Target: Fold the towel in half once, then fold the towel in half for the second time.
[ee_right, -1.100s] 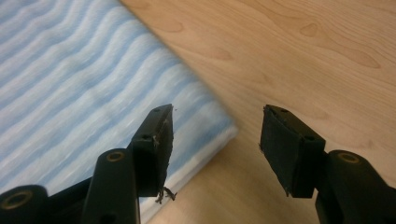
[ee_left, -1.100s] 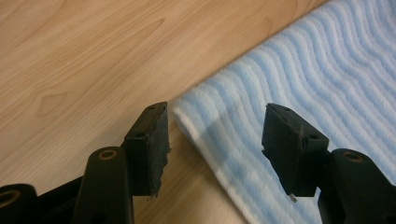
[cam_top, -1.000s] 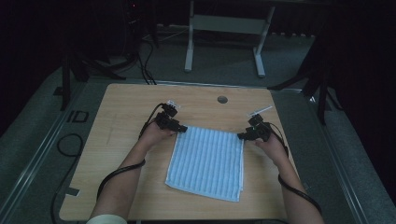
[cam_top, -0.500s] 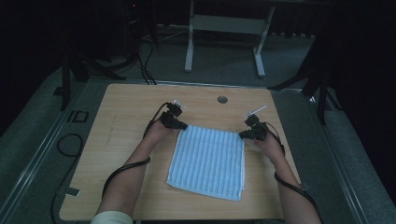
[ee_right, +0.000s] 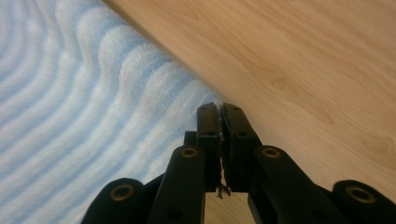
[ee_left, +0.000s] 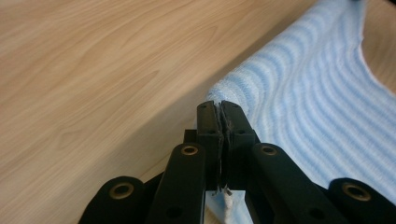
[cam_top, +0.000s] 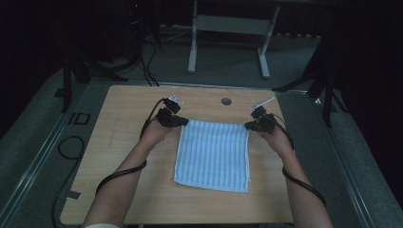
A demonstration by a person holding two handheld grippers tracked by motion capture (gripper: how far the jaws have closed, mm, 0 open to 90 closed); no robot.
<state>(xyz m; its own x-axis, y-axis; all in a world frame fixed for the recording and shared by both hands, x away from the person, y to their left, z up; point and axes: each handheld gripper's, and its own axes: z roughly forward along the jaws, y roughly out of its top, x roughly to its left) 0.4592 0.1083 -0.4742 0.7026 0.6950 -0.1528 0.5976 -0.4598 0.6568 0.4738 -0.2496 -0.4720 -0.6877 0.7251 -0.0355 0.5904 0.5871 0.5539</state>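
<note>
Blue-striped towel [cam_top: 213, 154]: left tool [ee_left: 219, 112], right tool [ee_right: 220, 114] clamp far corners; high view dim, edge seemingly lifted.

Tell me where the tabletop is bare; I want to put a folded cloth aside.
Bare wood lies left of the blue striped towel, beyond the left hand-held gripper, and along the far edge around the round grommet hole. The strip right of the towel, by the right hand-held gripper, is narrow.
</note>
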